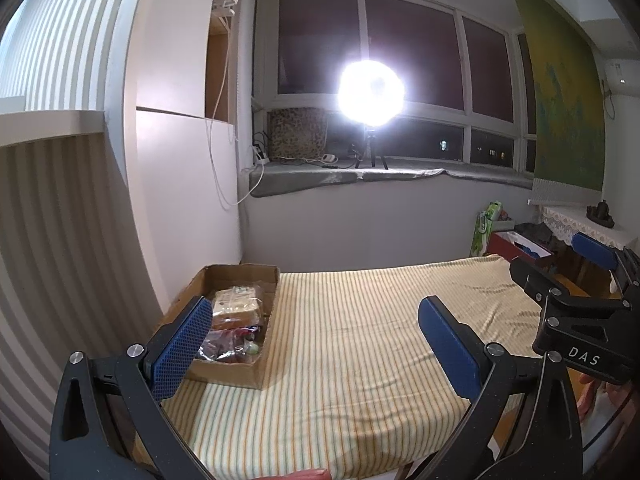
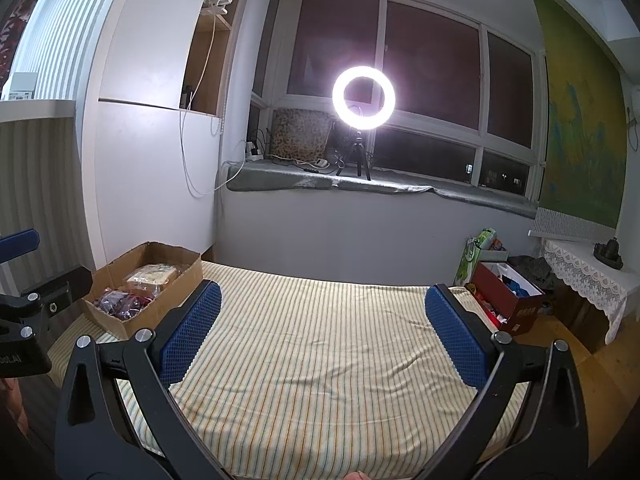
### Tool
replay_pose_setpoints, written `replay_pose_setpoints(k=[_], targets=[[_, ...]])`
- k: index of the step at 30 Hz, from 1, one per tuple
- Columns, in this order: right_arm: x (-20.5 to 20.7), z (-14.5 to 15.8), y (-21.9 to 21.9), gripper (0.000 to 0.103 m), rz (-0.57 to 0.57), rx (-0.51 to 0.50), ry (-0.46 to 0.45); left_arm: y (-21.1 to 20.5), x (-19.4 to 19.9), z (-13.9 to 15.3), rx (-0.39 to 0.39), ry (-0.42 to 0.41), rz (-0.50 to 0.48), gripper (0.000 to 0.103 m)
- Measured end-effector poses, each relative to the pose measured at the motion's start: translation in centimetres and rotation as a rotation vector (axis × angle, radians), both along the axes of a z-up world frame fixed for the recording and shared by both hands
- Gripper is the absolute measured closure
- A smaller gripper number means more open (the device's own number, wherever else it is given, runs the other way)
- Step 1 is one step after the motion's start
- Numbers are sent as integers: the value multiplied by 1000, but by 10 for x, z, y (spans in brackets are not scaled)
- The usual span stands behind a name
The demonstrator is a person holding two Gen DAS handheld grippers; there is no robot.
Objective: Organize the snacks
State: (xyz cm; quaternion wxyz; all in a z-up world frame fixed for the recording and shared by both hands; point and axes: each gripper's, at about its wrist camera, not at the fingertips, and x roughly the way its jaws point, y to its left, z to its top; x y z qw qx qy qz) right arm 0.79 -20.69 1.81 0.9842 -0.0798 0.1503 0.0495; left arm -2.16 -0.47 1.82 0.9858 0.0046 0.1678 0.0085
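Left wrist view: I've both grippers, left gripper (image 1: 316,330) and right gripper (image 2: 322,330), spread empty above the striped cloth (image 1: 360,340), since snacks (image 1: 234,316) sit packed in the cardboard box (image 1: 244,376) far-left.

An open, shallow brown cardboard box (image 1: 256,368) is sitting at the lower left of the left wrist view, on the left edge of a striped bed. Inside it, a clear-wrapped pale sandwich-like snack pack (image 1: 236,306) is lying toward the far end, and crinkly transparent packets with dark red contents (image 1: 228,346) are lying nearer.
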Motion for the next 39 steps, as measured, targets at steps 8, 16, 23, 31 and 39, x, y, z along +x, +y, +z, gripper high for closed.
replay_pose_setpoints(k=[8, 16, 23, 31, 39], targets=[[2, -3, -1, 0, -7, 6, 9, 0, 3, -3, 4, 9, 1, 1], [2, -5, 0, 0, -7, 5, 9, 1, 2, -3, 3, 12, -1, 1], [1, -7, 2, 0, -6, 2, 15, 1, 3, -3, 3, 12, 0, 1], [1, -10, 0, 0, -7, 6, 23, 1, 3, -5, 7, 21, -1, 1], [3, -14, -3, 0, -14, 12, 35, -1, 6, -8, 11, 33, -2, 1]])
